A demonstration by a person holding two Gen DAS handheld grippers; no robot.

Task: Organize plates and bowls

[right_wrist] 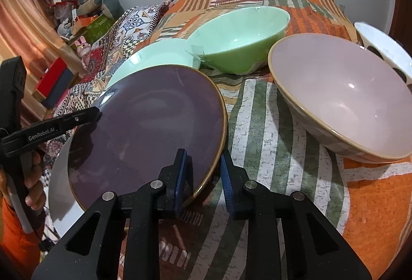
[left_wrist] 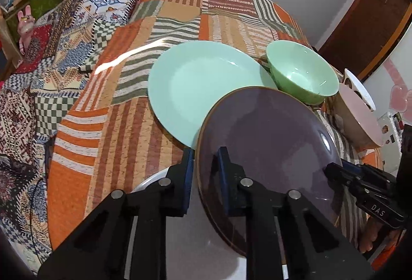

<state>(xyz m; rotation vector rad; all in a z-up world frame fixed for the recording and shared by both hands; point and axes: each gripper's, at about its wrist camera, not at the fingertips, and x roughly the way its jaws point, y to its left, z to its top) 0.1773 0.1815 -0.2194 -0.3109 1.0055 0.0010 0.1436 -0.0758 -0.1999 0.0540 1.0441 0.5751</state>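
Jaws, left: both of my left gripper's pads sit either side of the purple plate's left rim, nearly closed on it; whether they pinch hard I cannot tell for sure, but the plate hangs tilted between my two tools, so I judge it gripped.
Jaws, right: my right gripper straddles the opposite rim, one pad on the plate's face, the other just off its underside, with a small gap showing.
Plate: purple plate is off the surface, tilted, its lower edge toward me, over a white plate beneath.
Where it should go: mint plate lies straight ahead of the left jaws, flat on the quilted surface, partly under the purple plate's far edge.
Bowls: green bowl ahead, pink bowl to the right, spotted bowl beyond.
Nearer hand: left, by my reckoning, for a forward set-down onto the mint plate.
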